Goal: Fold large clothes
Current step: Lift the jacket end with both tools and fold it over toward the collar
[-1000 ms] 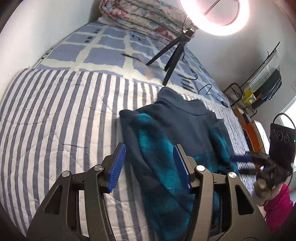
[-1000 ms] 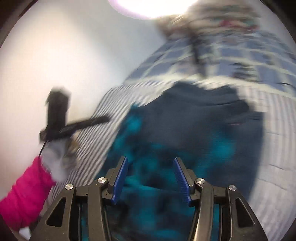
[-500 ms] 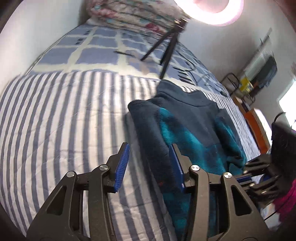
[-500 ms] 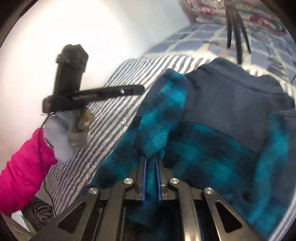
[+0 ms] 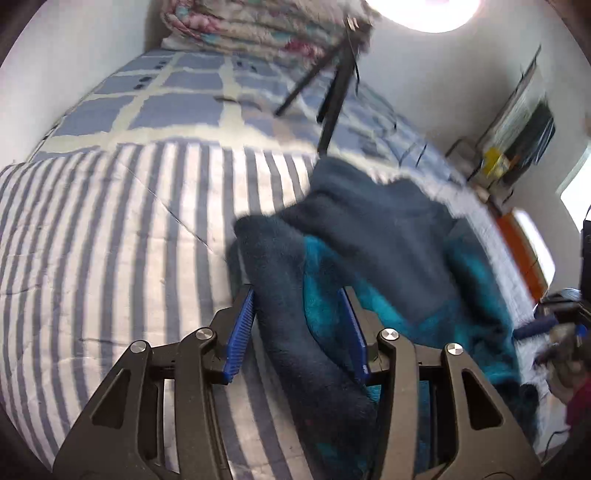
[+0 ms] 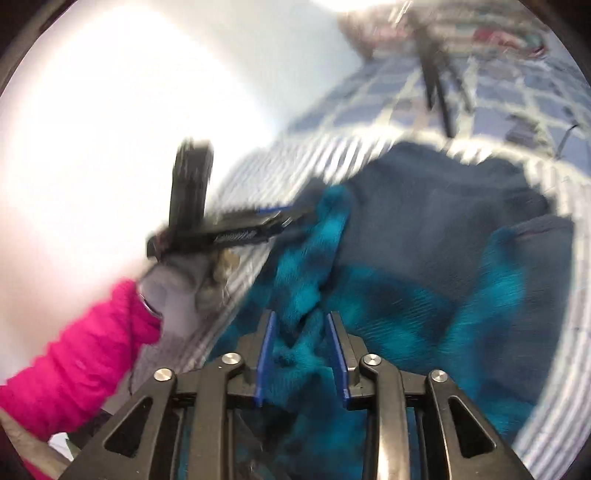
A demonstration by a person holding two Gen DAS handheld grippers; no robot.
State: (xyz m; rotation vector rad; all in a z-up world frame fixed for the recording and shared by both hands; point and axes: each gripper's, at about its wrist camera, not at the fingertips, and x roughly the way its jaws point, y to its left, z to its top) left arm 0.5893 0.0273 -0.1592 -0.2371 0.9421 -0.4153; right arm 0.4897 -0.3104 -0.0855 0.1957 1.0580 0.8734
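- Bedding filled both views: a blue-and-white striped quilt (image 5: 110, 236) lay nearest, a blue checked bedspread (image 5: 177, 96) stretched beyond it, and a folded floral blanket (image 5: 258, 26) was stacked at the far end against a white wall
- Black tripod legs (image 5: 332, 96) stood on the checked bedspread under a glowing ring light (image 5: 428, 11) at the top edge
- On the striped quilt lay the task's garment, a navy and teal fleece jacket (image 5: 388, 236), its navy upper part toward the tripod and its teal plaid part nearer the cameras
- Left gripper (image 5: 301, 332) stood partly spread, with the jacket's navy sleeve running up between its blue pads; the left pad sat at the sleeve's edge and the right pad against the teal fabric, but whether they pressed on it could not be told
- Right gripper (image 6: 301, 354) had its jaws opening, and a bunched fold of teal fleece sat between the blue pads with a visible gap to the right pad
- Seen from the right wrist, the left gripper (image 6: 280, 221) reached the sleeve's far end, carried by a grey-gloved hand (image 6: 181, 291) coming out of a bright pink sleeve (image 6: 74, 354)
- Both views were smeared by motion blur
- Off the bed's right side, the left wrist view showed a wire rack (image 5: 517, 122) on the wall and an orange surface (image 5: 521, 243) below it
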